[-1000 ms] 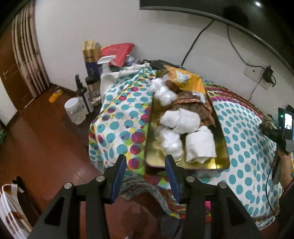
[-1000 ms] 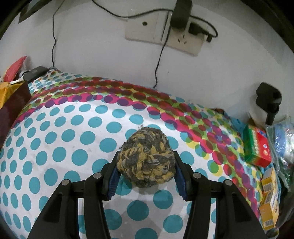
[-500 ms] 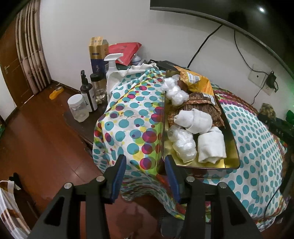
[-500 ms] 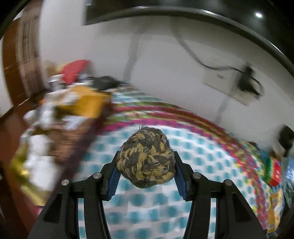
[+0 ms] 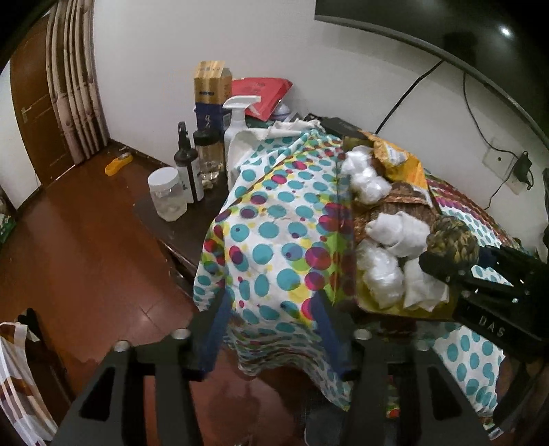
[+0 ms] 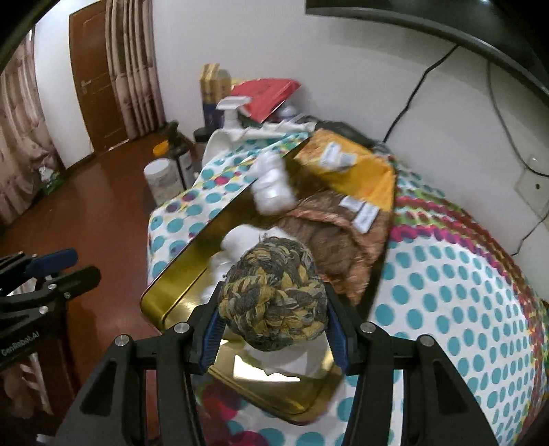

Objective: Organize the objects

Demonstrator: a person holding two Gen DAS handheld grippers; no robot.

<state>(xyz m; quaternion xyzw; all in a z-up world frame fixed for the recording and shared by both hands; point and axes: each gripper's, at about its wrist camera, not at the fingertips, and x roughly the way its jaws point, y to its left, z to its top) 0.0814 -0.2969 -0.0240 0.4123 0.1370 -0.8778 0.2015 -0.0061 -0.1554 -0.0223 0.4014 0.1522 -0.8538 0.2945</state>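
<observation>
Right gripper [image 6: 272,334] clamps a braided rope ball [image 6: 272,295] above the gold tray [image 6: 178,274]. Left gripper [image 5: 271,329], empty, is opening. Tray already holds bundles; ball not yet placed.

1. Lit dimly and warmly from overhead; a lamp glinting in the dark screen [image 5: 505,30] at top right.
2. Bending hard at the edges, fading into black corners.
3. Smearing across the right wrist view, blurring the tray [image 6: 178,274] and bags.
4. Glaring off the glossy floor [image 5: 85,247].
</observation>
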